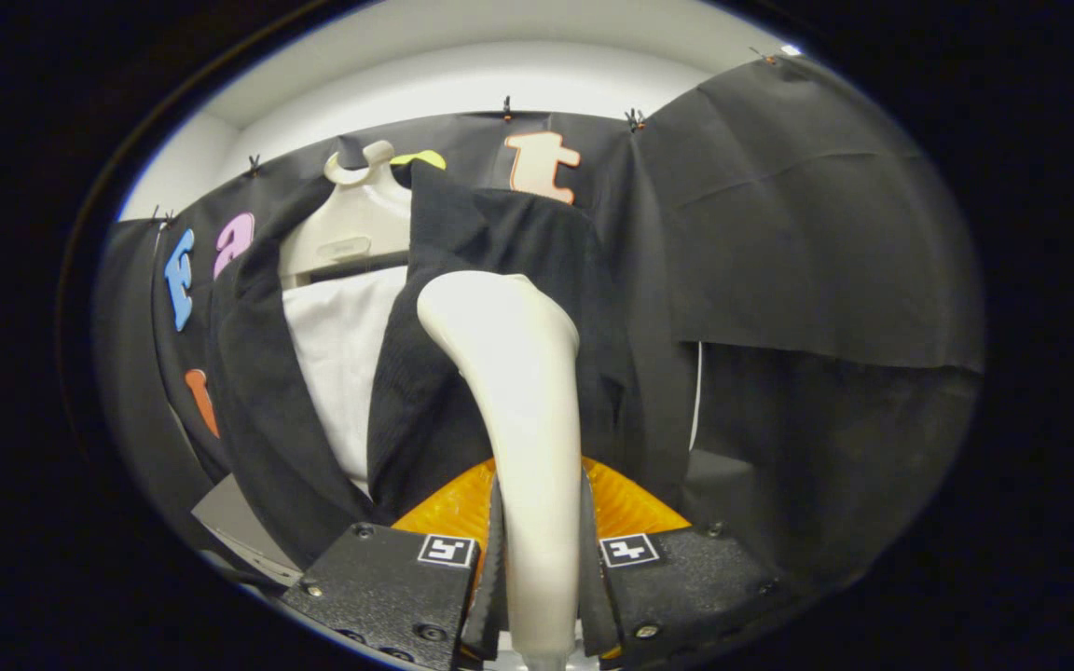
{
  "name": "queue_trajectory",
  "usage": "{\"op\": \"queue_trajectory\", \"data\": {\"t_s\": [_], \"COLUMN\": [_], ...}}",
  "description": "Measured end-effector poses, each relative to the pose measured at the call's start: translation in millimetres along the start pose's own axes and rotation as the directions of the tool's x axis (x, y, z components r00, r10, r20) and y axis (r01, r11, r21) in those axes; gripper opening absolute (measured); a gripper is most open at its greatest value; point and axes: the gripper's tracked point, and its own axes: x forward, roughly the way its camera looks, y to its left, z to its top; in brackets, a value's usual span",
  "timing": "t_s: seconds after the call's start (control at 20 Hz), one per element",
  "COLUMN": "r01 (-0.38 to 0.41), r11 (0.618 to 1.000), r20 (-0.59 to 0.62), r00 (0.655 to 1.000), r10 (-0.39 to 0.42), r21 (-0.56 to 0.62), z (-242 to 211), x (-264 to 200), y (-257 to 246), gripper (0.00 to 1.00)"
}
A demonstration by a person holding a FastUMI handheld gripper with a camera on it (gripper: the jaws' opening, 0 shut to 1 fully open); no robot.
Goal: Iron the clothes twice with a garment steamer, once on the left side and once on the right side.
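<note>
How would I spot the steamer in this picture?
Find the dark jacket on its pale hanger. Before it rises the garment steamer, its handle clamped between the gripper fingers. It is the only smooth cream wand, its head bent toward the jacket.

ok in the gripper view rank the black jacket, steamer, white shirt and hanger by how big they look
1. Black jacket, largest by far.
2. Steamer, held between the hand-held gripper's fingers; being so near the camera inflates it.
3. White shirt and hanger look about alike; I won't rank them.
</note>
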Motion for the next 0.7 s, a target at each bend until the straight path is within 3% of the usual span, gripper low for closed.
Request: {"op": "queue_trajectory", "data": {"t_s": [0.7], "r01": [0.013], "r11": [1.0], "r20": [-0.098], "r00": [0.995], "r10": [-0.015], "r21": [-0.025], "z": [-90.8], "x": [-5.2], "y": [-5.7], "gripper": [0.36]}}
